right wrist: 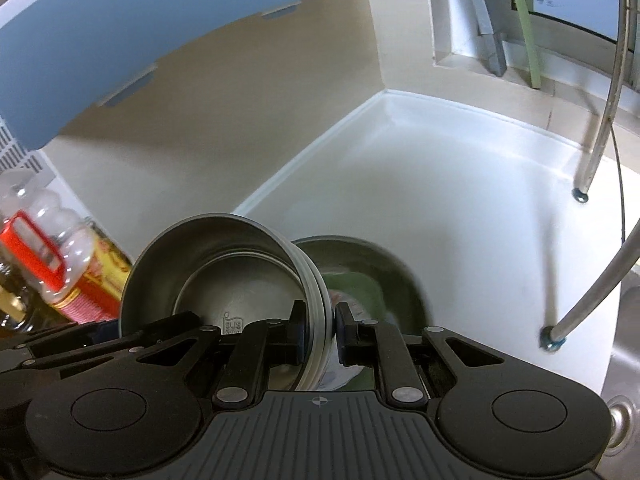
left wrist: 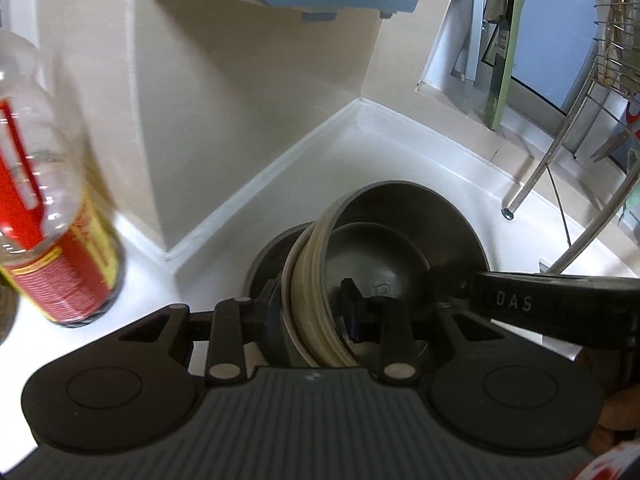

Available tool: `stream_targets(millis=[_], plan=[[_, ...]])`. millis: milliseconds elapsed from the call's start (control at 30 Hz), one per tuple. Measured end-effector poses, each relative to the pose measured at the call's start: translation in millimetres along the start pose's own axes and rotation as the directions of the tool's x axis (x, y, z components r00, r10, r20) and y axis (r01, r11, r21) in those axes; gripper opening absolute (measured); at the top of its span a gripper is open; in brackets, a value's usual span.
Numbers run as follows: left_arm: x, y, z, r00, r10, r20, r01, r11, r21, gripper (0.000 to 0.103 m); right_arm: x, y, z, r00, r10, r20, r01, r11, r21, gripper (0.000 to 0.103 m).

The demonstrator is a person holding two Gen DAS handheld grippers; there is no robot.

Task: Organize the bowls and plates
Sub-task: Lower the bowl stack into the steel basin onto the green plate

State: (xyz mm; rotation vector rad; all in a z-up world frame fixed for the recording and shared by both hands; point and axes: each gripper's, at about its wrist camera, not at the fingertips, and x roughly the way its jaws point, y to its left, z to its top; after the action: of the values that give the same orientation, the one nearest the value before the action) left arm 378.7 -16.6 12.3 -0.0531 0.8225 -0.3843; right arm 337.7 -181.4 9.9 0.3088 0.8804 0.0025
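Note:
A stack of nested steel bowls (left wrist: 372,264) is held between both grippers above the white counter. My left gripper (left wrist: 312,304) is shut on the stack's left rim, whose layered edges (left wrist: 308,280) show between the fingers. In the right wrist view the same stack (right wrist: 224,276) tilts left, and my right gripper (right wrist: 318,330) is shut on its right rim. A dark pan or plate (right wrist: 384,280) with something green in it lies just below and behind the stack. It also shows as a dark rim in the left wrist view (left wrist: 268,252).
A clear oil bottle with a red label (left wrist: 44,208) stands at the left, also in the right wrist view (right wrist: 52,264). A wire dish rack's metal legs (left wrist: 536,176) (right wrist: 588,160) stand at the right. Tiled walls meet at the counter corner (left wrist: 168,256). The sink edge (right wrist: 624,340) lies far right.

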Motion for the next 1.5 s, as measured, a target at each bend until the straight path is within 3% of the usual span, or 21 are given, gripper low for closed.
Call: stream_targets(millis=[333,767,1233,1500], plan=[[43,-11,10,0.997,-0.023,-0.074,0.019,0.998,-0.055,0.028,25,-23,13,0.998,-0.046,-0.049,0.046,0.999,-0.004,0.015],[64,-11,9,0.991,0.022,-0.13,-0.032,0.996,-0.08,0.028,50,-32,10,0.993,-0.022,-0.116,0.024,1.0,0.008,0.015],[72,-16,6,0.99,0.061,-0.129,-0.069,0.996,-0.055,0.027,66,-48,3,0.992,0.031,-0.126,-0.023,0.997,0.068,0.015],[73,-15,4,0.992,0.058,-0.116,-0.064,0.997,-0.048,0.028,67,-49,3,0.992,0.034,-0.125,-0.029,0.999,0.041,0.015]])
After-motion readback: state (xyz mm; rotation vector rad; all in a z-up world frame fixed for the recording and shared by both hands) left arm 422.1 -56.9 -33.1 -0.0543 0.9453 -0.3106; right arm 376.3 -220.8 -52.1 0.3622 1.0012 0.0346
